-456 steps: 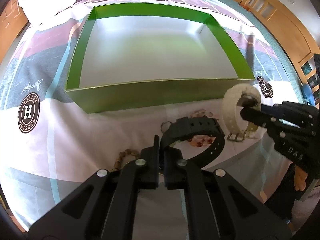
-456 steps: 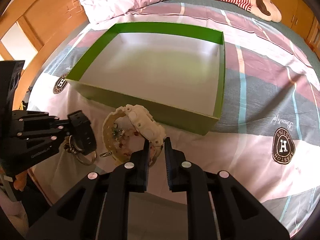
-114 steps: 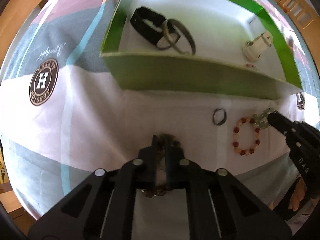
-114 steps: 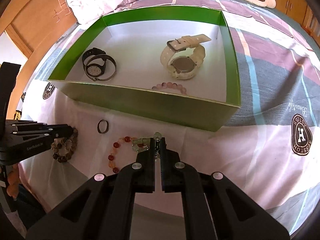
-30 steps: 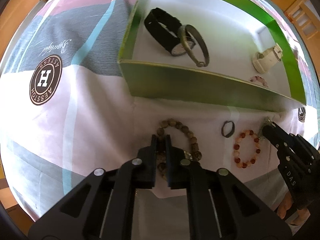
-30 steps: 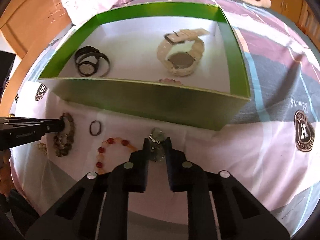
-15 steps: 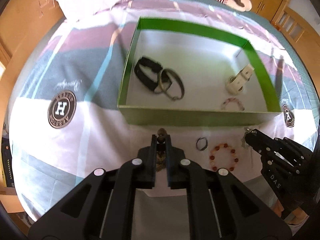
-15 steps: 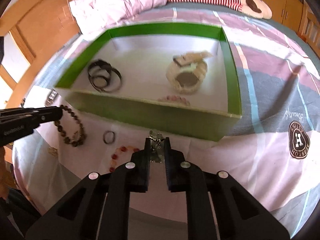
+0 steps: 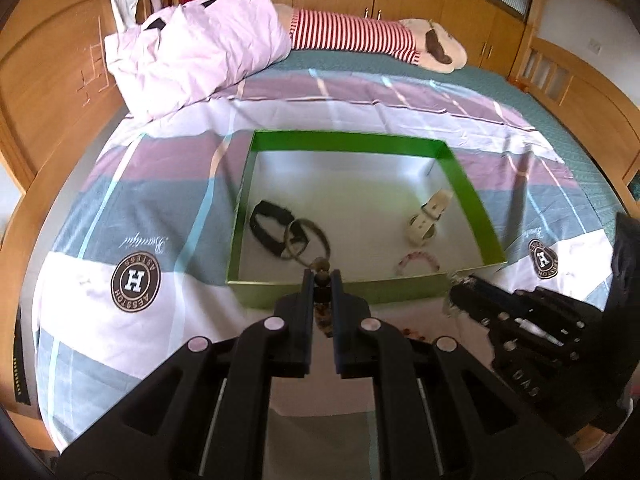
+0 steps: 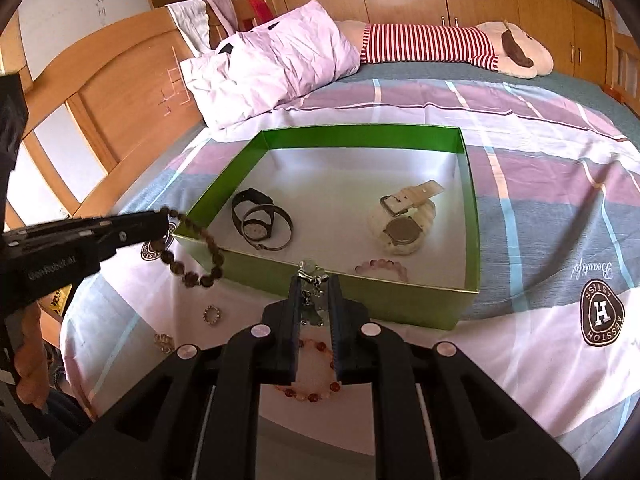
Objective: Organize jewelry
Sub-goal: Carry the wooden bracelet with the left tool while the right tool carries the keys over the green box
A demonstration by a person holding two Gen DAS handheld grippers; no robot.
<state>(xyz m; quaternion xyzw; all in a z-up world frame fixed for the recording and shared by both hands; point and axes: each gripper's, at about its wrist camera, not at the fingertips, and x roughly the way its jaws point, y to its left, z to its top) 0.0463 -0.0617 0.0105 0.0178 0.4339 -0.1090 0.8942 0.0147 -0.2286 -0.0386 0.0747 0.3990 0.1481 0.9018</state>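
Beads (image 10: 196, 256) dangle pinched in the left gripper (image 9: 322, 276), frame centre; right gripper (image 10: 314, 284) clamps a charm (image 10: 310, 270) before the box (image 10: 468, 216).

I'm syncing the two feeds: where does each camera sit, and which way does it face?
Left wrist: on the left gripper, facing the green box and pillow; own fingers grip brown beads; the right gripper shows at right.
Right wrist: on the right gripper, facing the same box; own fingers grip a charm; the left gripper shows at left.
Shared: box, watches, bed.
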